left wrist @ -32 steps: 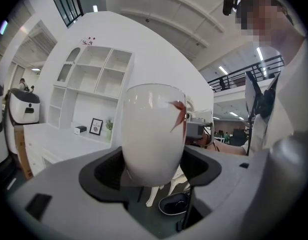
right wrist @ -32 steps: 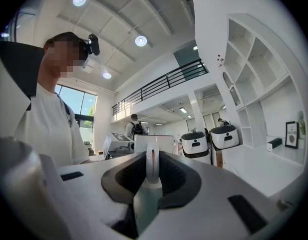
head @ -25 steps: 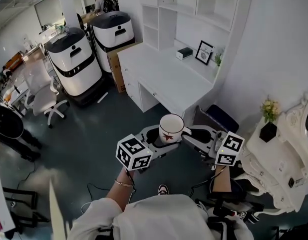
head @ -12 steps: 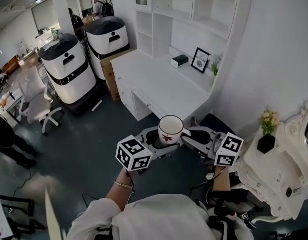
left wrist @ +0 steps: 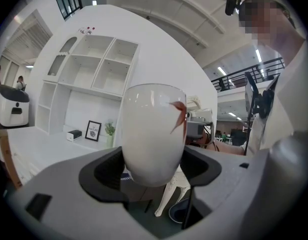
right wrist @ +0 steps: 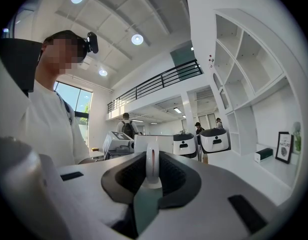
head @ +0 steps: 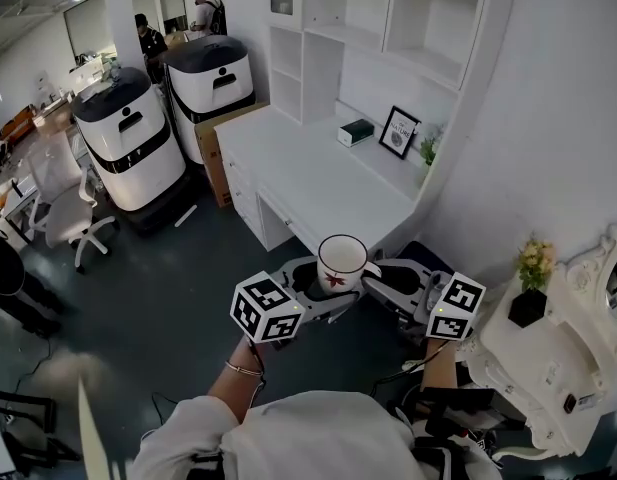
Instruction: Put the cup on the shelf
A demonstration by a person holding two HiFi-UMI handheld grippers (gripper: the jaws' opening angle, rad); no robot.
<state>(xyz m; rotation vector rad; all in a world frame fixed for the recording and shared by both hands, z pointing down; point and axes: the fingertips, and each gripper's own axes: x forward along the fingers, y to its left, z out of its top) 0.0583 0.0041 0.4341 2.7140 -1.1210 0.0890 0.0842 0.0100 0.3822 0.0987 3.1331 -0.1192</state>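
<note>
Cup (head: 342, 260) is in the air, upright, held from both sides, just off the front edge of the white table (head: 288, 158) near its closest corner. Left gripper (head: 318, 283) is closed on the cup's lower body, with pads against both sides. Right gripper (head: 380, 276) is clamped on the handle (right wrist: 152, 166), seen edge-on between its jaws. Shelf (head: 388, 28) stands along the table's back edge, well apart from the cup. Picture frame (head: 398, 132) leans at the table's back edge.

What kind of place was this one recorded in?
Probably an open-plan lab or office with a home-style corner staged in it: a white desk under a white shelf unit, beside two large white-and-black machines and a rolling office chair.
</note>
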